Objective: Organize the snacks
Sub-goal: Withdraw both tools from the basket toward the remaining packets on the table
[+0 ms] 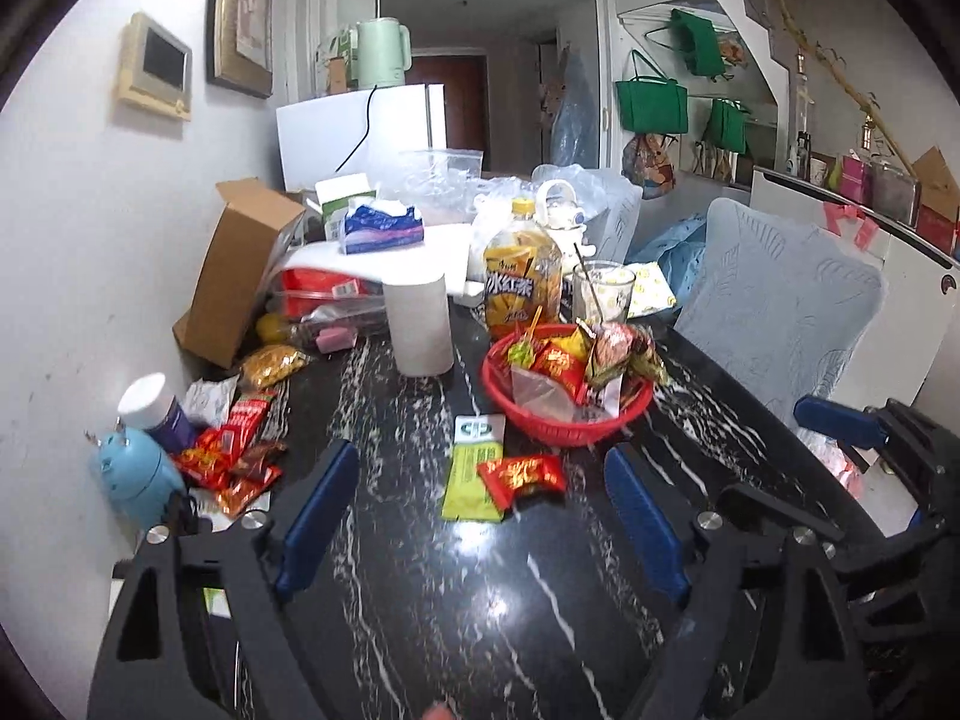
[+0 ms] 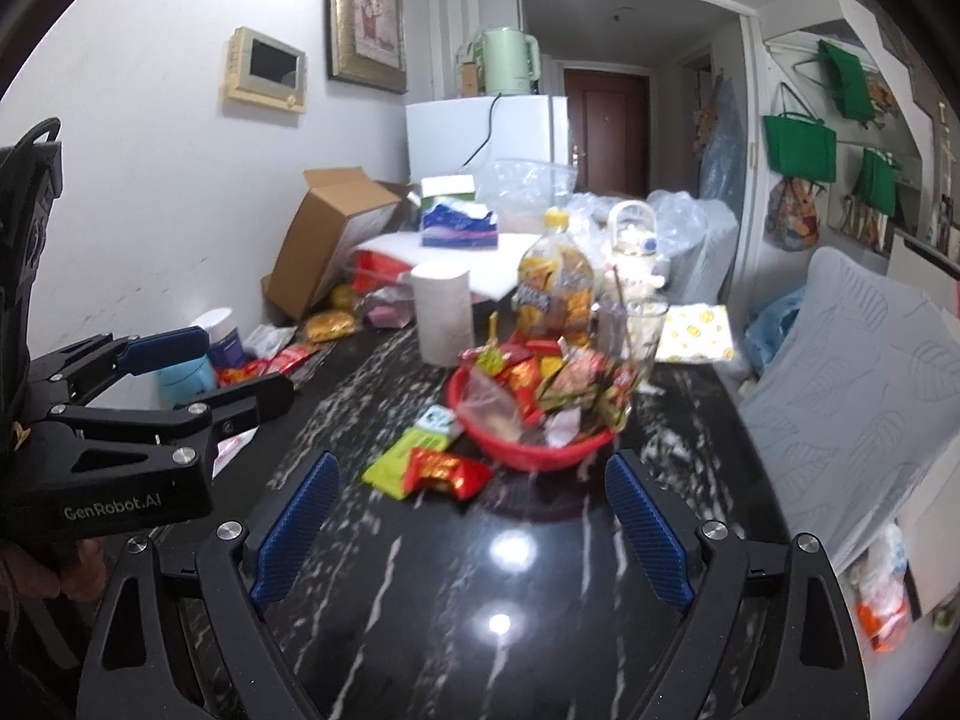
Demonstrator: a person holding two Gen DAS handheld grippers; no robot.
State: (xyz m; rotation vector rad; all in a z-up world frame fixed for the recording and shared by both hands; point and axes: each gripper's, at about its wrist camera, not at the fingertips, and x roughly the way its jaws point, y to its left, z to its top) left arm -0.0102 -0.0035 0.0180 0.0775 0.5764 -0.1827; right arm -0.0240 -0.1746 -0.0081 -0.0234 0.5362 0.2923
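Both pairs of jaws stand wide apart with nothing between them. The left gripper (image 1: pixel 486 516) hangs over the dark marbled surface (image 1: pixel 420 630), and just ahead of its jaws lie two loose snacks: a red foil packet (image 1: pixel 521 479) resting partly on top of a yellow-green sachet (image 1: pixel 474 471). Beyond those, a little further from the jaws, sits the red basket (image 1: pixel 564 420), already heaped with wrapped sweets. The right gripper (image 2: pixel 471 531) is alongside, its jaws also empty, with the same red packet just in front and to their left.

Off to the left gripper's left side, near the wall, more red wrappers (image 1: pixel 228 456) lie scattered — those likely need gathering too.

The foil packet looks light, crinkly and slippery; I'd judge it best pinched across its puffed middle rather than a thin sealed end. The flat sachet beneath hugs the surface — one edge would probably need lifting first.
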